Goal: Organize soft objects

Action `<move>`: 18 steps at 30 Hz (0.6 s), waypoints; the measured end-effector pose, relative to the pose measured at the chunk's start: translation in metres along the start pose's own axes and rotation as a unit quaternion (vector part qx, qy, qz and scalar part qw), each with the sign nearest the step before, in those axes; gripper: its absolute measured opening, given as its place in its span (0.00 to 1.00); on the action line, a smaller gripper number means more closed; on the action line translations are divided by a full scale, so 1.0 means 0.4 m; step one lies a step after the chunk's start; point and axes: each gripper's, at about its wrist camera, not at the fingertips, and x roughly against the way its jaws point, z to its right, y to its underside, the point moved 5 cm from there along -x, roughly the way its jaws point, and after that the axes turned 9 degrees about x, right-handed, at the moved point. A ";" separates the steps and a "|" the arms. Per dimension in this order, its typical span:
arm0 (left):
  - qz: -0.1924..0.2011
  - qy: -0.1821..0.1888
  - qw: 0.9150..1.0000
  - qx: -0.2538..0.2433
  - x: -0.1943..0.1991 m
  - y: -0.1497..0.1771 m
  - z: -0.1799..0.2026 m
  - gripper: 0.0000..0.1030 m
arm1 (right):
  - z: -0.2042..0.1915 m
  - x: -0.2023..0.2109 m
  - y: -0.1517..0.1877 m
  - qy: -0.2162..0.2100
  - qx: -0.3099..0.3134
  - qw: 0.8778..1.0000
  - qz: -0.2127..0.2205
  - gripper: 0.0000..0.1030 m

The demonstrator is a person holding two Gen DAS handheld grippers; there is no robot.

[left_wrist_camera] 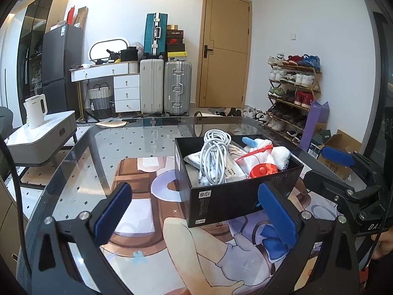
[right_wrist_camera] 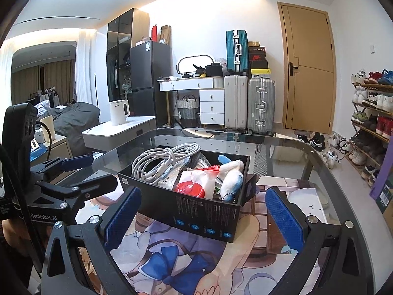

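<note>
Both claws, left (left_wrist_camera: pixel 196 211) & right (right_wrist_camera: pixel 203 216), spread & empty; coiled white cable (left_wrist_camera: pixel 216 157) heaped above black cardboard box (left_wrist_camera: pixel 235 196) rim, prob. spills w/ a nudge.

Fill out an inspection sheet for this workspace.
Surface: glass table over a printed mat.
Job's things: black box holds a plush toy, white packets and a red-and-white bag.
Clutter: nothing seen loose on the glass.
Grippers: left gripper open, empty; right gripper open, empty.
Cables: coiled white cable in the box.
Surroundings: suitcases, shoe rack, kettle.
</note>
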 end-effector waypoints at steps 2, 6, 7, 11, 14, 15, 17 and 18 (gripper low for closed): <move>0.001 0.001 1.000 0.002 0.000 -0.001 -0.002 1.00 | 0.000 0.000 0.001 0.000 0.000 1.000 0.000 0.99; 0.001 0.000 1.000 0.001 -0.001 -0.002 -0.002 1.00 | 0.001 0.000 0.000 -0.001 -0.002 1.000 -0.001 0.99; 0.001 0.000 1.000 0.002 -0.001 -0.002 -0.002 1.00 | 0.002 0.000 0.000 -0.001 -0.001 1.000 -0.001 0.99; 0.001 -0.001 1.000 0.002 -0.001 -0.001 -0.002 1.00 | 0.002 0.004 0.000 0.003 0.002 1.000 0.003 0.99; 0.000 -0.002 1.000 0.002 -0.003 0.000 -0.001 1.00 | -0.002 0.008 0.001 0.003 0.005 1.000 0.005 0.99; 0.000 -0.002 1.000 0.001 -0.003 0.000 -0.001 1.00 | -0.003 0.008 0.000 0.003 0.005 1.000 0.005 0.99; 0.000 -0.003 1.000 0.001 -0.003 0.000 -0.001 1.00 | -0.003 0.009 -0.001 0.003 0.004 1.000 0.005 0.99; 0.000 -0.002 1.000 0.001 -0.002 0.000 -0.001 1.00 | -0.004 0.008 -0.001 0.002 0.004 1.000 0.005 0.99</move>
